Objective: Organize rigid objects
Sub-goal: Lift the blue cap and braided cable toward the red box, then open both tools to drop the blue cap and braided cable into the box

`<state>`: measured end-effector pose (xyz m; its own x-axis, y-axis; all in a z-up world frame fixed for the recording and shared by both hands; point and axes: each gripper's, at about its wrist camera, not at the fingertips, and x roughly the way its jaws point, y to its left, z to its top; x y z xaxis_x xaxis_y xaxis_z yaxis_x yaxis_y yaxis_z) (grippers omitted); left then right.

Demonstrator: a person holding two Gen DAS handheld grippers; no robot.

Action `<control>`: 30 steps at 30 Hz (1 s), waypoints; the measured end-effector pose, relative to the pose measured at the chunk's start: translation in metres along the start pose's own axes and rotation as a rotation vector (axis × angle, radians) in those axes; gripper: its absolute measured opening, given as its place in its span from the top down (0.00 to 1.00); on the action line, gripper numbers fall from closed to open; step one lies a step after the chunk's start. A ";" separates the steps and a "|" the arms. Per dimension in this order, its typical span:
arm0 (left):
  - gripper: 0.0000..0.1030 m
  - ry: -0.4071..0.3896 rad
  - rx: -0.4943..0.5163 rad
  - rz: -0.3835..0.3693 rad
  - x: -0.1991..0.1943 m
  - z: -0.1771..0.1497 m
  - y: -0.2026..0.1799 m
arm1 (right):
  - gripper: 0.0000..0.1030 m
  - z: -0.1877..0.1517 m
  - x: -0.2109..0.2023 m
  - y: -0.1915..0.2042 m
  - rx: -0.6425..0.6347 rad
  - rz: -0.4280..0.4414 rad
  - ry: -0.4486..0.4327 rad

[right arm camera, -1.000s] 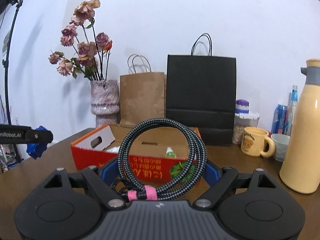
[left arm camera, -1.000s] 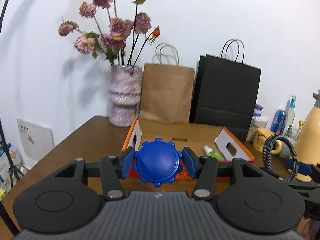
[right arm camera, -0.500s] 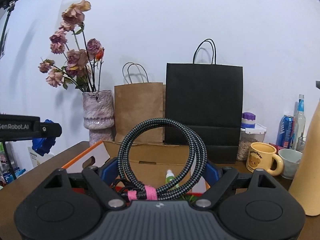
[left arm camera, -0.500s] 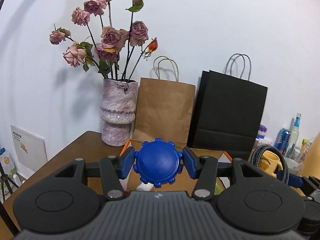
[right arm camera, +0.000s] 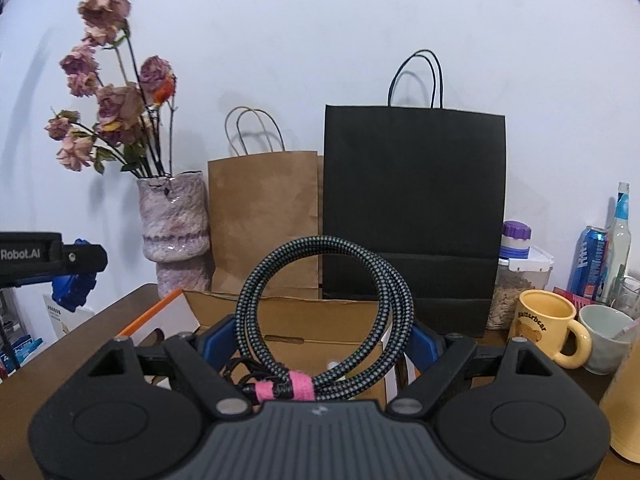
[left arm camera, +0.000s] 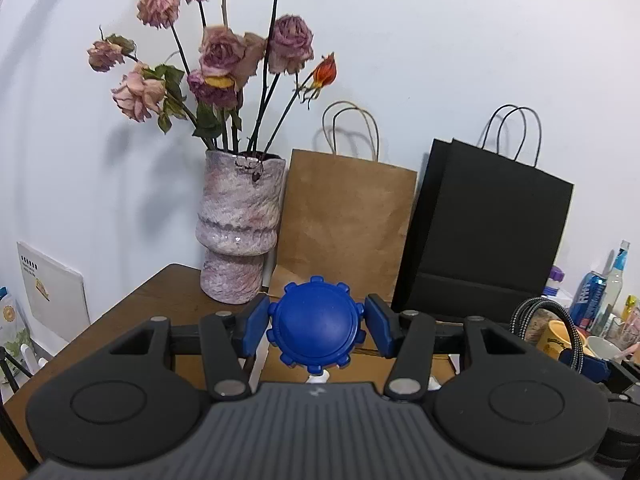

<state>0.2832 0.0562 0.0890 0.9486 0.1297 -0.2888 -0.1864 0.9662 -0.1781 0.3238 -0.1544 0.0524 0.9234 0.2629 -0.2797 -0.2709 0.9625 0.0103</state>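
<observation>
My left gripper [left arm camera: 315,330] is shut on a blue round knob with a notched rim [left arm camera: 314,326], held in the air above the near part of the open cardboard box [left arm camera: 416,360]. My right gripper [right arm camera: 320,344] is shut on a coiled black-and-grey braided cable [right arm camera: 324,308] bound with a pink strap, held upright over the same orange-edged box [right arm camera: 288,320]. The left gripper with its blue knob [right arm camera: 74,286] shows at the left edge of the right wrist view. The cable also shows at the right of the left wrist view [left arm camera: 560,328].
A pink vase of dried roses [left arm camera: 240,228], a brown paper bag [left arm camera: 344,228] and a black paper bag [left arm camera: 488,240] stand behind the box. A yellow mug [right arm camera: 548,324], white cup [right arm camera: 604,336], jar, can and bottles stand at right on the brown table [right arm camera: 80,344].
Both grippers have moved forward and up toward the box with their loads still held. The box has dropped lower in both views and is now mostly hidden under the left gripper.
</observation>
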 end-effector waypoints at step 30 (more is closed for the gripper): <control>0.48 0.183 0.107 0.078 0.107 -0.036 -0.013 | 0.18 -0.022 0.099 -0.007 -0.012 0.032 0.167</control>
<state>0.3776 0.0494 0.0266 0.8685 0.1717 -0.4651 -0.2196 0.9743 -0.0504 0.4115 -0.1368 0.0034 0.8564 0.2776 -0.4353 -0.3035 0.9528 0.0106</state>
